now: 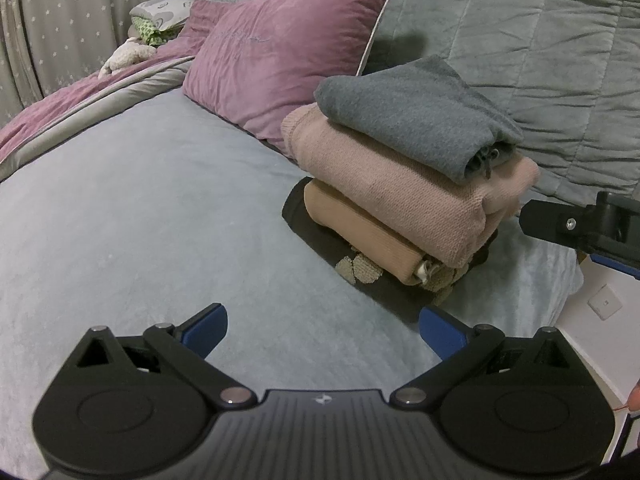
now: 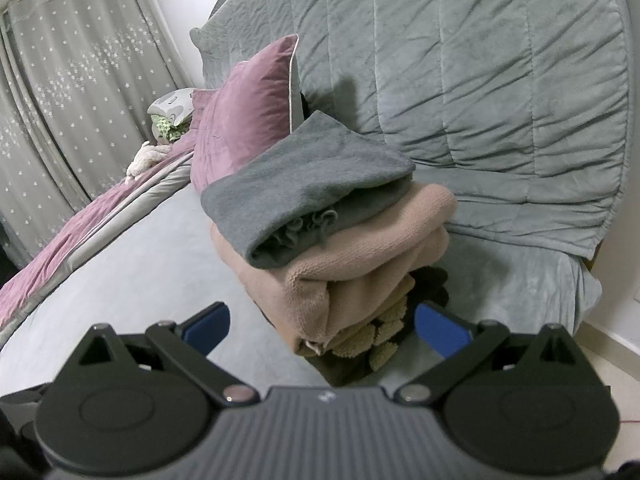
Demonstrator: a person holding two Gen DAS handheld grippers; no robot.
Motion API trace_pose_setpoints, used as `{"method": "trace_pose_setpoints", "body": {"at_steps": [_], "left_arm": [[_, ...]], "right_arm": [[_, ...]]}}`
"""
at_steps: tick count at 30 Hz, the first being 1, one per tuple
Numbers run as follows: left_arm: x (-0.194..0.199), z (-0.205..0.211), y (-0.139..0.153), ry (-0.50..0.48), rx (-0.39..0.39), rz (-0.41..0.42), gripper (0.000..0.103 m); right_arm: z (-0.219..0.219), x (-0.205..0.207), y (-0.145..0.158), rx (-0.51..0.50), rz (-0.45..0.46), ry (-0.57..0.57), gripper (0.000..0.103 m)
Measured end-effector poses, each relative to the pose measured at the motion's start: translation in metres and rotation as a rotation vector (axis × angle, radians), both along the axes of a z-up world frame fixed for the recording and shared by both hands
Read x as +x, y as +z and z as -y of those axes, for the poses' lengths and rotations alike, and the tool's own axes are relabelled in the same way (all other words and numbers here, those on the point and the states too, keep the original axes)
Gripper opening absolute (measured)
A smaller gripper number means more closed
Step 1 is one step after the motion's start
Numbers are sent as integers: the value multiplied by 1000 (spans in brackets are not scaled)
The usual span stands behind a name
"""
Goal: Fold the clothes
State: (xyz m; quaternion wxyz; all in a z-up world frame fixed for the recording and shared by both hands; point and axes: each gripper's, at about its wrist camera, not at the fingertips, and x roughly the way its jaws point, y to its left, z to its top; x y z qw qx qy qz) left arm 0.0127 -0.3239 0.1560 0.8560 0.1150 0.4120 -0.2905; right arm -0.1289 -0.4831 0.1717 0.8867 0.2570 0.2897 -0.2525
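Observation:
A stack of folded clothes stands on the blue-grey bed sheet (image 1: 140,220). On top lies a grey garment (image 1: 412,116), under it a pink knit sweater (image 1: 384,184), then a tan garment (image 1: 356,232) and a dark one with beige patches (image 1: 360,272) at the bottom. My left gripper (image 1: 322,332) is open and empty, in front of and left of the stack. My right gripper (image 2: 322,332) is open and empty, close to the stack's near corner, with the grey garment (image 2: 312,188) and pink sweater (image 2: 360,256) just ahead. Part of the right gripper also shows at the right edge of the left wrist view (image 1: 580,224).
A purple pillow (image 1: 288,52) leans on the grey quilted headboard (image 1: 520,32) behind the stack. A purple duvet (image 1: 72,104), a soft toy (image 1: 128,56) and small folded items (image 1: 158,16) lie far left. Starred curtains (image 2: 60,100) hang behind. The bed edge and floor (image 1: 600,320) are at right.

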Motion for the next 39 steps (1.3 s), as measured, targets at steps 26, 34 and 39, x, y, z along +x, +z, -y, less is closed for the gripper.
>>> {"method": "trace_pose_setpoints", "body": {"at_steps": [26,34,39], "left_arm": [[-38,-97,-6,5,-44,63,103],[-52,-110,-11,-19,-49,47,103],[-51,-116,-12,-11,-58,40,103]], "right_arm": [[-96,-34,7,-49,34,60,103],[-122,-36,1,-71,7,107,103],[-127,-32,-1,-63,3,119,103]]}}
